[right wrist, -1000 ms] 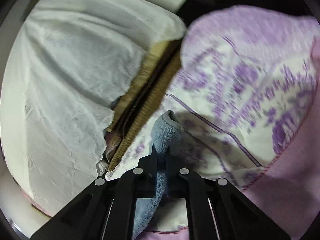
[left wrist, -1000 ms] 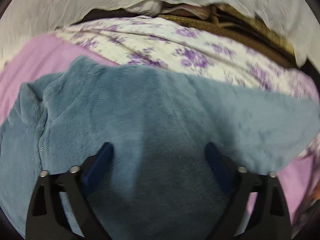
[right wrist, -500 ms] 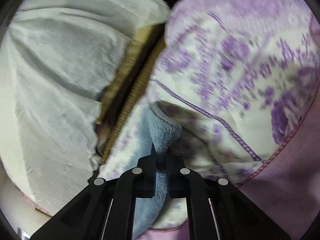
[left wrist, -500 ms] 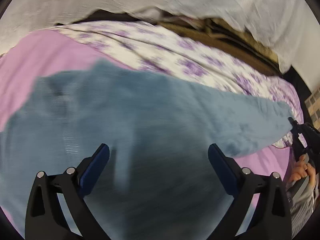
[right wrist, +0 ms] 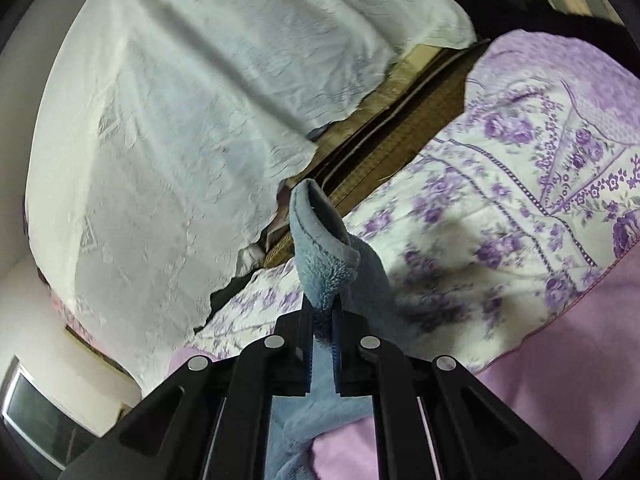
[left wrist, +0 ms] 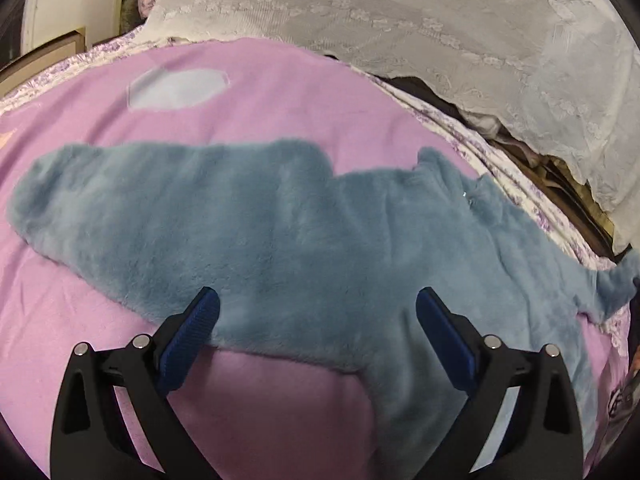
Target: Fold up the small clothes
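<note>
The fleece garment (left wrist: 304, 240) looks soft, light and floppy. The right gripper (right wrist: 322, 320) pinches its cuff; the left gripper (left wrist: 316, 320) hangs released above its near hem, a good hold.

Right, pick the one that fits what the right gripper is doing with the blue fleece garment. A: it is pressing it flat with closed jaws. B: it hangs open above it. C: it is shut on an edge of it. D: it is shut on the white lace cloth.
C: the right gripper has its jaws clamped on a raised edge of the blue fleece garment, which sticks up between the fingers, clear of the floral sheet.
</note>
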The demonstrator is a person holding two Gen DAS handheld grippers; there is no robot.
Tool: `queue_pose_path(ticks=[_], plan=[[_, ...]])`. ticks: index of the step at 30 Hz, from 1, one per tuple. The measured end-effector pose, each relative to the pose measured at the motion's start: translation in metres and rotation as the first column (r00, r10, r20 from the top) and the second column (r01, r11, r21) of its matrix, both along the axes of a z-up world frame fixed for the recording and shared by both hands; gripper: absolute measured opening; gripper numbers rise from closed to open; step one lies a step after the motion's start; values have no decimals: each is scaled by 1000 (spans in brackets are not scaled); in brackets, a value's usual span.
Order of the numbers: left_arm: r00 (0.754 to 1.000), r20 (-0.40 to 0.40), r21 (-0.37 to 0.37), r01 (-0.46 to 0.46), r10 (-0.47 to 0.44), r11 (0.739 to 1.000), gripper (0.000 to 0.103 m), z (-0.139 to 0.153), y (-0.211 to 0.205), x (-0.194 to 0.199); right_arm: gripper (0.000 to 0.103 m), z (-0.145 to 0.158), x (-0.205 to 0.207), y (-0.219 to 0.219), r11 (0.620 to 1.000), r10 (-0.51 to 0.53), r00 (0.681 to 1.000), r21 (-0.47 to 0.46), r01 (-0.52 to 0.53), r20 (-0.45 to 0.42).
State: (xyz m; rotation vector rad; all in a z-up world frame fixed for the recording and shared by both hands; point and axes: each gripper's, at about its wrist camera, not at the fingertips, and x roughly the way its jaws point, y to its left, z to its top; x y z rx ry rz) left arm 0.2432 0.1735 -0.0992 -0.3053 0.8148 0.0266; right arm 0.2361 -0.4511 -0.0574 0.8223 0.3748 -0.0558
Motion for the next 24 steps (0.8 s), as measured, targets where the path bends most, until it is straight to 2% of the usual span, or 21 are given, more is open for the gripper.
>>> queue_pose_path(ticks=[2,6,9,12,14,19,24], plan=[[1000,7,52,2,-3,999,97,0,-11,3,8,7,1,16,1000,14,1000,-21,-14,-10],[997,34,131,69,-74,989,97,2,-30,-1,8,19,9,45,997,52,998,-50,-53,-28],[996,34,110,83,-87,990,98,2,-27,-3,8,29,16,70,994,84,996,-70,-86,-37],[996,20,47,84,-85,995,98,1,-18,-1,8,37,23,94,989,111,993,-92,-115,-47],[996,20,30,85,-86,996,98,0,-16,-2,8,41,27,108,986,127,991,-106,-132,-53],[995,17,45,93,-94,995,98,1,-19,-3,8,46,38,147,974,182,980,-126,-190,-75],[995,16,28,93,-94,995,98,3,-17,-5,8,46,45,187,958,243,966,-132,-253,-88]])
